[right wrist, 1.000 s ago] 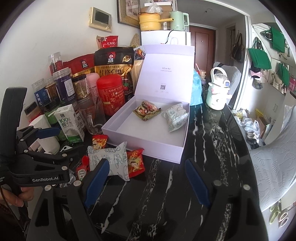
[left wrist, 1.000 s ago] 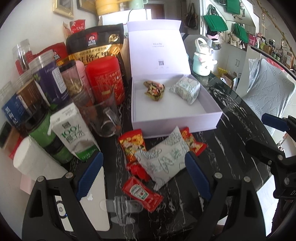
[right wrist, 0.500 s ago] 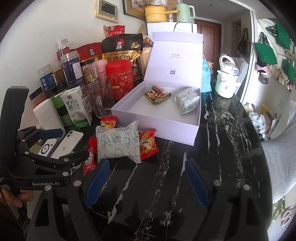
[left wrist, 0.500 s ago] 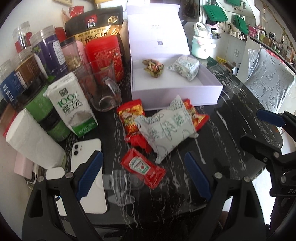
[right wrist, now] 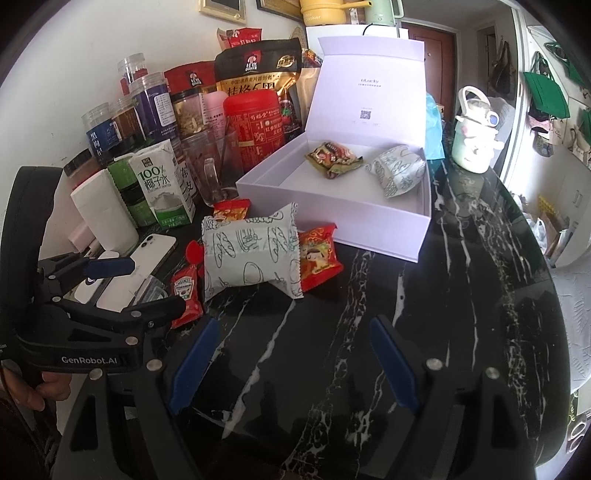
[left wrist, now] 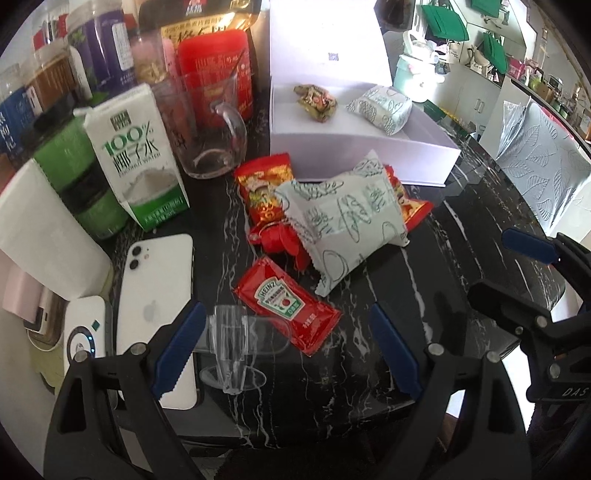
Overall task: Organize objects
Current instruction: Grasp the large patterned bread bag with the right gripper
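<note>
The ketchup packet [left wrist: 287, 303] lies flat on the black tabletop [left wrist: 436, 280], near its front edge, between my left gripper [left wrist: 286, 350] fingers. Both grippers are spread wide, holding nothing. I think I next lower, pinch it, then carry it to the white box [left wrist: 362, 147].

Black marble-patterned table [right wrist: 424, 314] with white veining, set against a white wall [right wrist: 92, 44] bearing framed pictures [right wrist: 222, 7]. Dark wooden door [right wrist: 441, 55] behind. Green tote bags [right wrist: 546, 96] hang at right; a leaf-embossed grey chair [left wrist: 543, 166] stands beside the table. Daylight reflects off the tabletop.
</note>
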The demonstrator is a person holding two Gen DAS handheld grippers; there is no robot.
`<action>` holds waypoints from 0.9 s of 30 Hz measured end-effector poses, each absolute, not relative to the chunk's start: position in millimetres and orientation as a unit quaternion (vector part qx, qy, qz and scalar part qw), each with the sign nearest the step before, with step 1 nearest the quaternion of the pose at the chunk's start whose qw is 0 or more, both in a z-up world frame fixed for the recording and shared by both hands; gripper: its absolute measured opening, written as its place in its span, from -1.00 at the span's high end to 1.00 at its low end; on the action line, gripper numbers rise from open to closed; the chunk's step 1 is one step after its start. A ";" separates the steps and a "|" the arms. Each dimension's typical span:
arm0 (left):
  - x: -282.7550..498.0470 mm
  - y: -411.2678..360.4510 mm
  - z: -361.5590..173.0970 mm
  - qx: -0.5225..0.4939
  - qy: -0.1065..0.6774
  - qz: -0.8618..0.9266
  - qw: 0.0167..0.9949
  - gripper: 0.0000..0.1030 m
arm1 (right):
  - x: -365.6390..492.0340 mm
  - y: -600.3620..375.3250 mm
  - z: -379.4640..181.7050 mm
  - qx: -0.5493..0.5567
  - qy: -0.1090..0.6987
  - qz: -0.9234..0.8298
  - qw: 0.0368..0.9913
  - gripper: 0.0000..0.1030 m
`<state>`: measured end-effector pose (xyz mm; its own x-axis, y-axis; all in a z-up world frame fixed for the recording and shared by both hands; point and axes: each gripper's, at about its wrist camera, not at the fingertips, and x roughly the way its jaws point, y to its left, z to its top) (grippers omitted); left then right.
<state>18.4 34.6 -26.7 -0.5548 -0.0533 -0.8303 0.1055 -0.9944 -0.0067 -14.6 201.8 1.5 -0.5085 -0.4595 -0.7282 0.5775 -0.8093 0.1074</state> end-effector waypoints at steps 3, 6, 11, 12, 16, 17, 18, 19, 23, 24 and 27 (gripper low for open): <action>18.7 32.1 -30.9 0.473 0.026 -0.879 0.050 -0.74 | -16.9 199.1 -3.1 0.399 0.076 -0.861 0.306 -0.65; 18.6 26.4 -32.9 0.473 0.027 -0.879 0.055 -0.74 | -20.1 193.4 -7.4 0.403 0.077 -0.855 0.318 -0.65; 14.6 16.4 -38.6 0.486 0.041 -0.872 0.054 -0.74 | -26.4 179.2 -13.6 0.409 0.081 -0.844 0.337 -0.65; 14.0 15.0 -39.5 0.488 0.043 -0.870 0.052 -0.74 | -27.8 176.4 -13.9 0.409 0.082 -0.843 0.341 -0.65; 11.4 10.2 -38.4 0.491 0.036 -0.868 0.058 -0.74 | -36.2 163.9 -13.3 0.406 0.084 -0.838 0.356 -0.65; 10.4 9.0 -38.4 0.493 0.036 -0.867 0.058 -0.74 | -37.8 161.0 -12.9 0.405 0.085 -0.837 0.358 -0.65; 9.6 7.9 -38.3 0.495 0.036 -0.866 0.059 -0.74 | -40.0 158.2 -12.7 0.404 0.087 -0.836 0.360 -0.65; 9.0 6.5 -38.7 0.498 0.035 -0.864 0.061 -0.74 | -43.7 153.6 -12.4 0.404 0.088 -0.835 0.365 -0.65; 9.4 0.4 -40.9 0.513 0.037 -0.855 0.067 -0.74 | -55.5 139.4 -14.9 0.410 0.091 -0.828 0.372 -0.65; 10.8 -0.9 -41.1 0.516 0.039 -0.853 0.067 -0.74 | -58.5 136.6 -15.9 0.412 0.091 -0.827 0.373 -0.65; 13.3 -3.0 -42.8 0.525 0.049 -0.848 0.059 -0.74 | -66.0 127.7 -20.0 0.420 0.092 -0.822 0.374 -0.65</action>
<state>13.3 -3.0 -42.8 -0.4423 -0.0480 -0.8956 0.1517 -0.9882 -0.0220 -66.0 127.7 -19.9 -0.3669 -0.5381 -0.7588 0.6920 -0.7030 0.1639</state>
